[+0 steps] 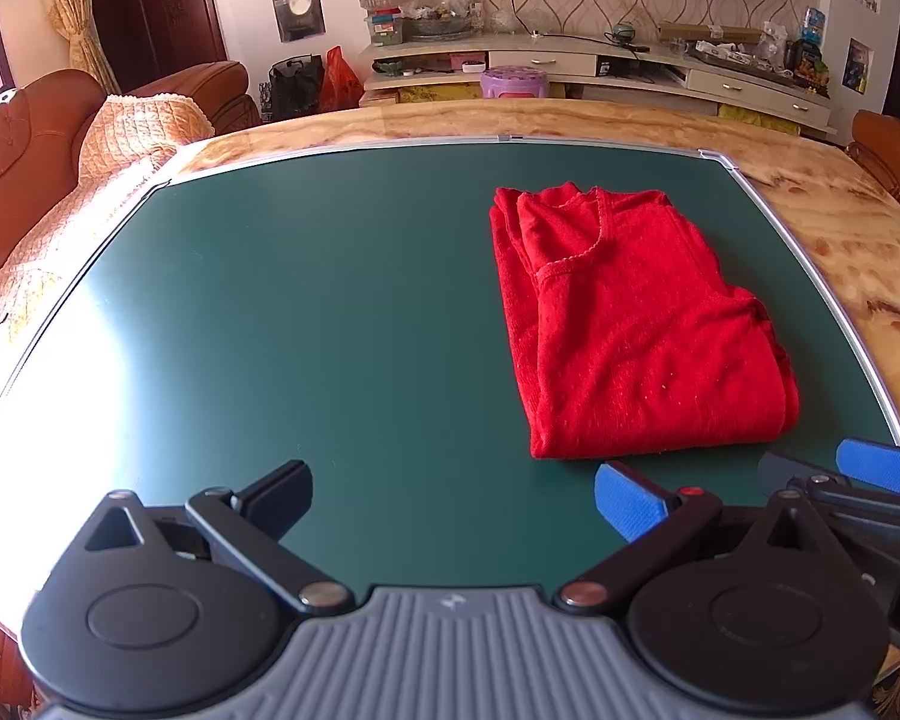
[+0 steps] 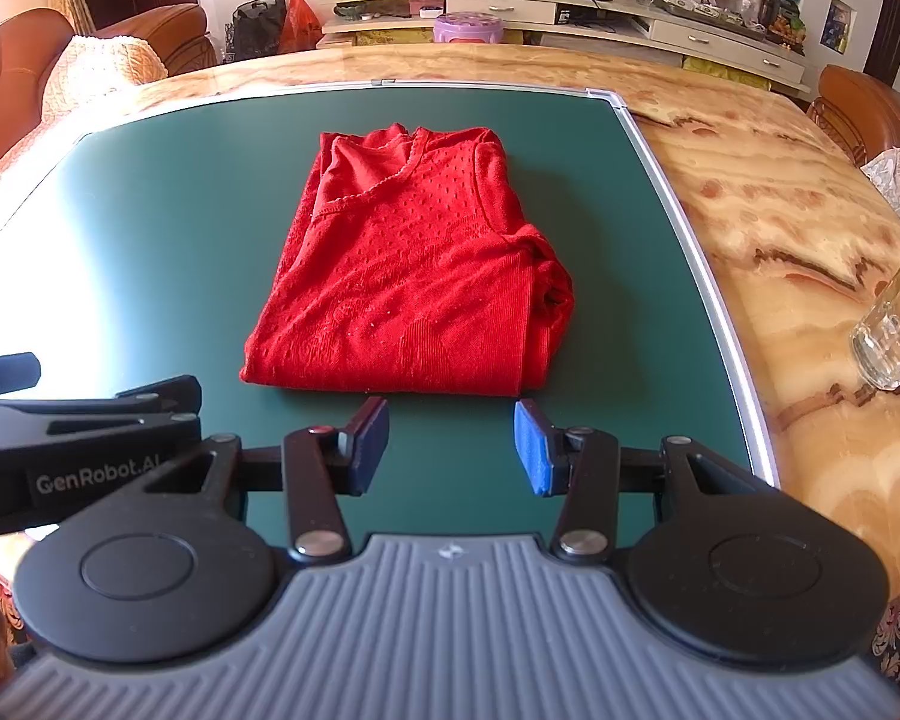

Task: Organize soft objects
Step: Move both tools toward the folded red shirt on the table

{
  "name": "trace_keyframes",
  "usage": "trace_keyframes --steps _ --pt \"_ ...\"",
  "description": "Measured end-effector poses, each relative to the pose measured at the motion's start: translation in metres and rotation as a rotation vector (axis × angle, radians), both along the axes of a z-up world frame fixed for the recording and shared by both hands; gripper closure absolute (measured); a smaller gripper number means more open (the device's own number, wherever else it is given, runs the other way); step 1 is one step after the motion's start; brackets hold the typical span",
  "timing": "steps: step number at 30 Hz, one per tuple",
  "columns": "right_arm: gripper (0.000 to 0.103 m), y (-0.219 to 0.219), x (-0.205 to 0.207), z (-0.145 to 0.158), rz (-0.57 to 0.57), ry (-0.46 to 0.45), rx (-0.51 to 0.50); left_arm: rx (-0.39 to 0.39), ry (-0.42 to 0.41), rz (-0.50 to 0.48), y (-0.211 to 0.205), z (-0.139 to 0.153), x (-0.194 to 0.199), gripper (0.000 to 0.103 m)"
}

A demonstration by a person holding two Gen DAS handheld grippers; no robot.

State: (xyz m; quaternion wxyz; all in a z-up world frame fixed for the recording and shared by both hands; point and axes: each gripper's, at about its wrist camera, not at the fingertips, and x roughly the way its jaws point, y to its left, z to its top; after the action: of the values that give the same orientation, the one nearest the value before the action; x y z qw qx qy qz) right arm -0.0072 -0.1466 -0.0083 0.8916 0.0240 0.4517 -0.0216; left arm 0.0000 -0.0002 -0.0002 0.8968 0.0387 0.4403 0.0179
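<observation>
A red knit garment [image 1: 636, 324] lies folded into a rectangle on the dark green mat [image 1: 306, 312], neckline toward the far side. In the right wrist view the same garment [image 2: 414, 270] sits straight ahead, its near hem just beyond my fingers. My left gripper [image 1: 453, 501] hovers open over bare mat, to the left of the garment's near corner, with nothing between its fingers. My right gripper [image 2: 450, 447] is open too, a short way in front of the hem and apart from it. A blue pad of the right gripper [image 1: 882, 465] shows at the right edge of the left wrist view.
The green mat [image 2: 150, 210] has a metal frame and lies on a marble-patterned table [image 2: 780, 198]. A clear glass [image 2: 897, 324] stands on the table to the right. Brown sofas with lace covers [image 1: 42, 180] flank the table; a TV cabinet [image 1: 570, 60] stands behind.
</observation>
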Motion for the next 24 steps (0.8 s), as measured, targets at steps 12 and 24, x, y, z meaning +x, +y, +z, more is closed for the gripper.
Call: trace_keyframes --steps 12,24 --pt "0.05 -0.0027 -0.0037 0.0004 0.007 -0.007 -0.008 0.002 0.013 -0.001 -0.0031 -0.0042 0.0004 0.0" --pt "0.05 -0.0043 -0.0018 -0.002 0.027 -0.008 -0.013 0.01 0.027 -0.001 -0.0061 -0.0072 0.0016 0.0"
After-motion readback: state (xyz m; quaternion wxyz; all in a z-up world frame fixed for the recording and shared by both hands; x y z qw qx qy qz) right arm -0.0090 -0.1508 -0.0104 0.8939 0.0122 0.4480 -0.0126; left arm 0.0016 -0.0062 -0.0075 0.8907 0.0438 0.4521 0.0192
